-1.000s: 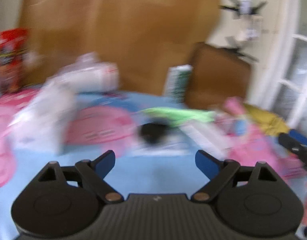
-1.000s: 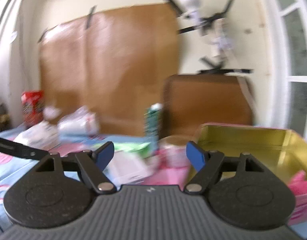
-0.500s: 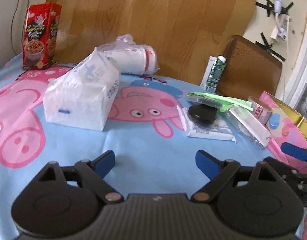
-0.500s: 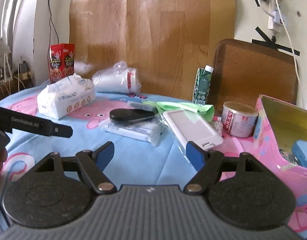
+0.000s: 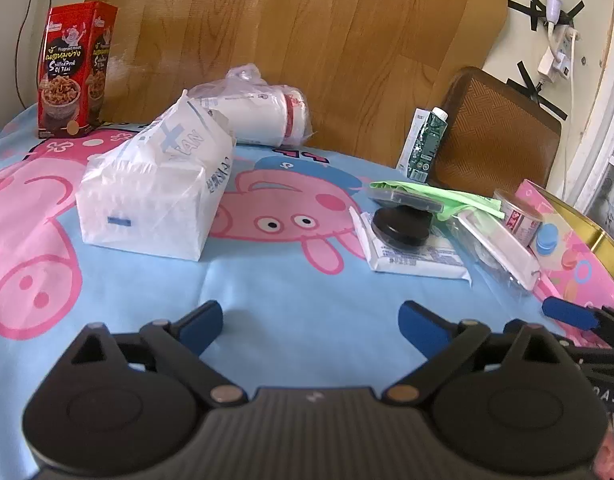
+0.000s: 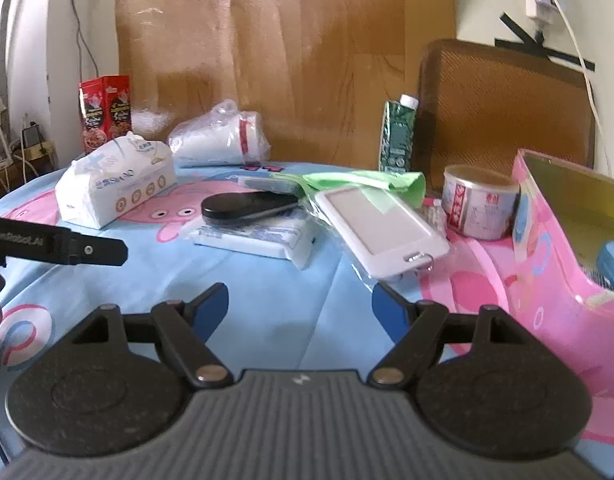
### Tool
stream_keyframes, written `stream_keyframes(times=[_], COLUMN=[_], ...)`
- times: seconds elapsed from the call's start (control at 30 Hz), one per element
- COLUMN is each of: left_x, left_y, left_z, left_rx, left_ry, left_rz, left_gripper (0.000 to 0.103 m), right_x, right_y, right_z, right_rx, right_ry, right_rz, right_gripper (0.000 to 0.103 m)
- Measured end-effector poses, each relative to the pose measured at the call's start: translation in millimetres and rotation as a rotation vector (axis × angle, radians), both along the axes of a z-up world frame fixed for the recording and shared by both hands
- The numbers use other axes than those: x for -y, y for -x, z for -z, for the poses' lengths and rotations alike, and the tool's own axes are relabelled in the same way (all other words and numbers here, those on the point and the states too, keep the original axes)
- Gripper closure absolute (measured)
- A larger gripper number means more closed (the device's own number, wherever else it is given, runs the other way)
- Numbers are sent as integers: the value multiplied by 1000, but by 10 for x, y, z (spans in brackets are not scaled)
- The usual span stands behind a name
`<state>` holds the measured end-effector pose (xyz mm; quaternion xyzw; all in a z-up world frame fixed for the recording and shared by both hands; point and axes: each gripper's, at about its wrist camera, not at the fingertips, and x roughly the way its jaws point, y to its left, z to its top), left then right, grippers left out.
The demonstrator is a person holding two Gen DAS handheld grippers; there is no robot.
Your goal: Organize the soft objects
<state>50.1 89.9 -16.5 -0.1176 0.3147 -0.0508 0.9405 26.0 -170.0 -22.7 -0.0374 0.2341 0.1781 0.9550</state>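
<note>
A big white tissue pack (image 5: 155, 204) (image 6: 115, 184) lies on the blue cartoon cloth at the left. A flat white wipes pack (image 5: 411, 252) (image 6: 255, 236) lies in the middle with a black oval case (image 5: 401, 226) (image 6: 247, 206) on top. A bagged stack of white cups (image 5: 263, 114) (image 6: 219, 138) lies at the back. A green cloth (image 5: 459, 196) (image 6: 363, 182) lies behind the wipes. My left gripper (image 5: 311, 326) is open and empty over bare cloth. My right gripper (image 6: 301, 308) is open and empty, just short of the wipes pack.
A white device in a clear sleeve (image 6: 379, 228), a tin can (image 6: 481, 206), a green carton (image 6: 397, 138), a red snack box (image 5: 73, 70) and a pink tin box with a gold inside (image 6: 567, 236) stand around. A wooden board and a chair back (image 5: 495, 132) are behind.
Both views have swung down from a blurred look at the wall and settled on the tabletop. Both grippers have stayed open and empty; the right one has edged closer to the wipes pack.
</note>
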Motion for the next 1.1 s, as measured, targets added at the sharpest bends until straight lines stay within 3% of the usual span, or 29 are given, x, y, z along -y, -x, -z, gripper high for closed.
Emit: stream_keyframes(times=[1.1], left_x=[7], left_y=[-4], left_z=[3], left_rx=[-2], left_ry=[-6], left_rz=[1], left_gripper=[4], right_x=[87], right_y=[-53], right_z=[20], right_rx=[-30], right_ry=[-36], right_rz=[28], right_gripper=[22])
